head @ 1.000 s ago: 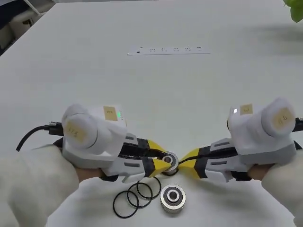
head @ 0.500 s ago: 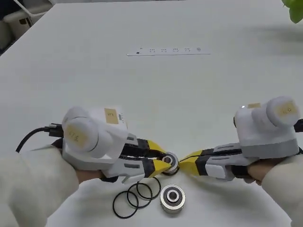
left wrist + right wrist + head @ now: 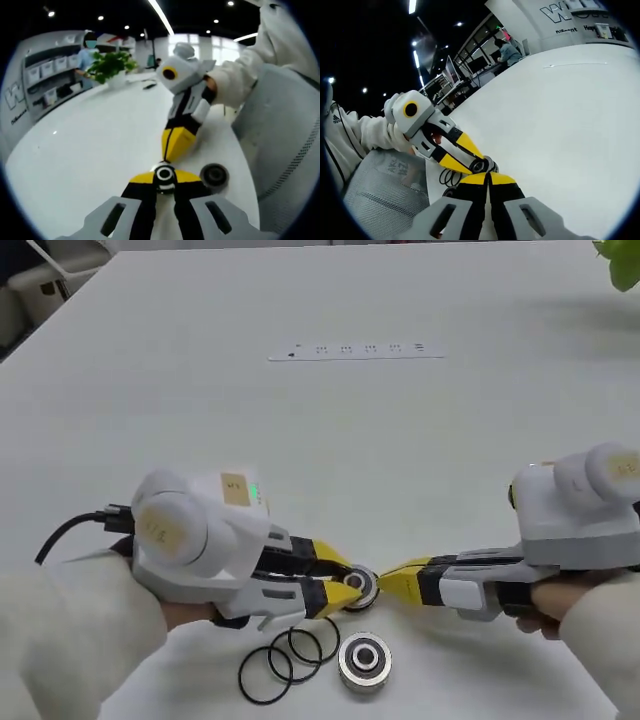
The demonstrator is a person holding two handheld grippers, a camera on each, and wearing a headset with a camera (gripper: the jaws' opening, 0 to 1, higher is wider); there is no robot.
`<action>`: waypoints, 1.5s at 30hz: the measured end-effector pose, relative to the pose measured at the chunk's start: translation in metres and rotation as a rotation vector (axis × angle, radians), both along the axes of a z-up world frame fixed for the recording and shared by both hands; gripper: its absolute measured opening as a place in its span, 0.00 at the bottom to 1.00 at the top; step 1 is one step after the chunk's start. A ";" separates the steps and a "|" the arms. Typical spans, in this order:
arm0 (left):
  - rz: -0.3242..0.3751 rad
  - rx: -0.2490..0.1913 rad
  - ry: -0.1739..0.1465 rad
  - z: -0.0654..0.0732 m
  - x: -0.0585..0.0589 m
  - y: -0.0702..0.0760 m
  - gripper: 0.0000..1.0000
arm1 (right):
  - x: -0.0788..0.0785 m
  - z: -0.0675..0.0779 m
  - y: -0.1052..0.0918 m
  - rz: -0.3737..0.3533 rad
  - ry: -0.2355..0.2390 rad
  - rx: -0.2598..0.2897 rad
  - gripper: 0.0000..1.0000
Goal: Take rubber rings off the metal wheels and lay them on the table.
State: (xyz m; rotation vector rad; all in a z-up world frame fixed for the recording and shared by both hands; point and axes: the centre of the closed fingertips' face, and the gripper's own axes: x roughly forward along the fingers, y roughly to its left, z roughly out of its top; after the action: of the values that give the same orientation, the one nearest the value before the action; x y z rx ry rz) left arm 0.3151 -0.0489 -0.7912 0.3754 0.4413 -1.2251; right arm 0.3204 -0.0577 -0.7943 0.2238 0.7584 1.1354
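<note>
- Three rubber rings point(image 3: 288, 655) lay on the table point(image 3: 400, 440) in the head view. The left gripper point(image 3: 348, 586) clamped the metal wheel point(image 3: 357, 583), and the right gripper point(image 3: 392, 581) touched its right side.
- Left gripper view: the wheel's hub faced the camera, pinched between the jaws.
- Right gripper view: jaws pressed together, wheel just ahead. The wall lettering began with "W"; the rest was unreadable.

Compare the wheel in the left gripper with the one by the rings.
The held wheel is clamped, tilted, in the left gripper; the loose wheel lies flat on the table. The right gripper reaches the held wheel; rubber rings lie beside the loose wheel. Both are silvery.
</note>
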 end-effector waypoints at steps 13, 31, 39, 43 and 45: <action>-0.005 -0.002 -0.005 0.000 0.001 0.000 0.13 | -0.001 0.002 0.004 0.019 -0.024 -0.010 0.00; 0.006 -0.004 -0.006 0.000 0.004 -0.003 0.13 | -0.003 0.005 0.012 0.049 -0.038 0.009 0.00; 0.006 -0.001 -0.011 -0.001 0.005 -0.004 0.14 | 0.000 0.003 0.011 0.035 -0.045 -0.010 0.00; 0.001 0.003 -0.017 -0.001 0.005 -0.004 0.14 | 0.001 0.003 0.011 0.030 -0.044 -0.007 0.00; 0.002 0.007 -0.013 -0.001 0.004 -0.004 0.14 | 0.001 0.005 0.011 0.029 -0.044 -0.005 0.00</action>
State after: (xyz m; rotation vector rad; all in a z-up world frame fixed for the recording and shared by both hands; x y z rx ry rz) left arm 0.3194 -0.0528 -0.7921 0.3886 0.4355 -1.2187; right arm 0.3213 -0.0471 -0.7898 0.1837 0.7275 1.1620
